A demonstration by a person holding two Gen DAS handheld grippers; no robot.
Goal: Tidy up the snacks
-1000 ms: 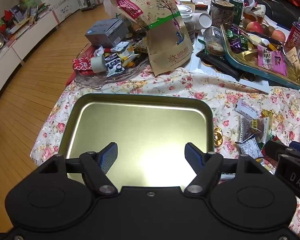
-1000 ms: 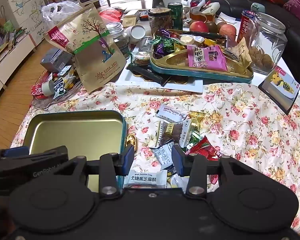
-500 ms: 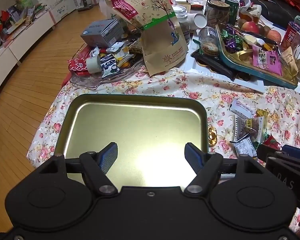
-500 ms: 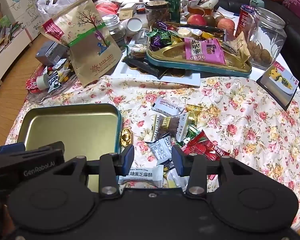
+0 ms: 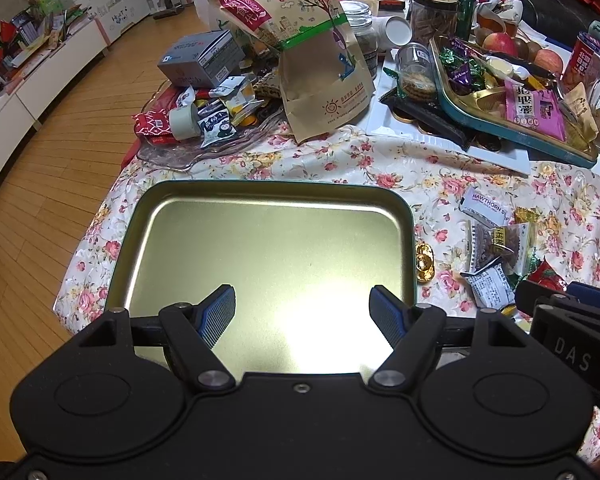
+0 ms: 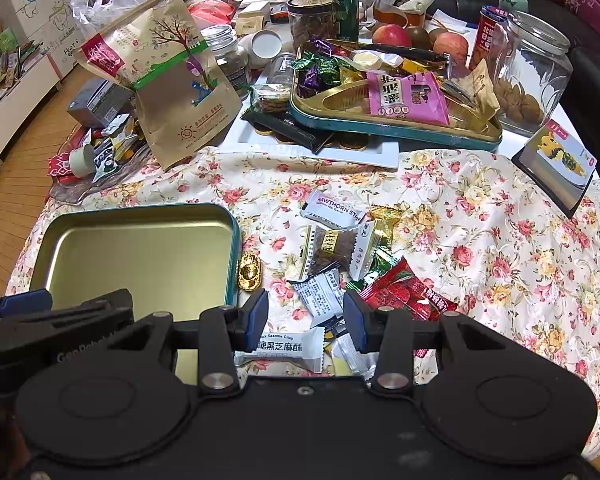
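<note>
An empty gold tin tray (image 5: 268, 240) with a teal rim lies on the floral tablecloth. My left gripper (image 5: 302, 300) hangs open above its near half, holding nothing. To the tray's right is a pile of loose snacks: a gold ingot candy (image 6: 249, 271), a white Hawthorn Strip packet (image 6: 332, 206), a brown snack in a clear wrapper (image 6: 332, 248), a red packet (image 6: 404, 288) and a white black sesame crisp packet (image 6: 284, 346). My right gripper (image 6: 305, 308) hovers over the pile's near side. Its jaws are partly open with nothing pressed between them.
At the back stand a filled teal tray (image 6: 380, 132), a tall brown paper snack bag (image 6: 172, 80), a glass jar of biscuits (image 6: 532, 72), apples and a can. A glass dish of small items (image 5: 188, 120) sits at the back left. The table's left edge drops to wooden floor.
Both views have shifted very slightly. Both grippers keep the same opening, and nothing was taken hold of or moved.
</note>
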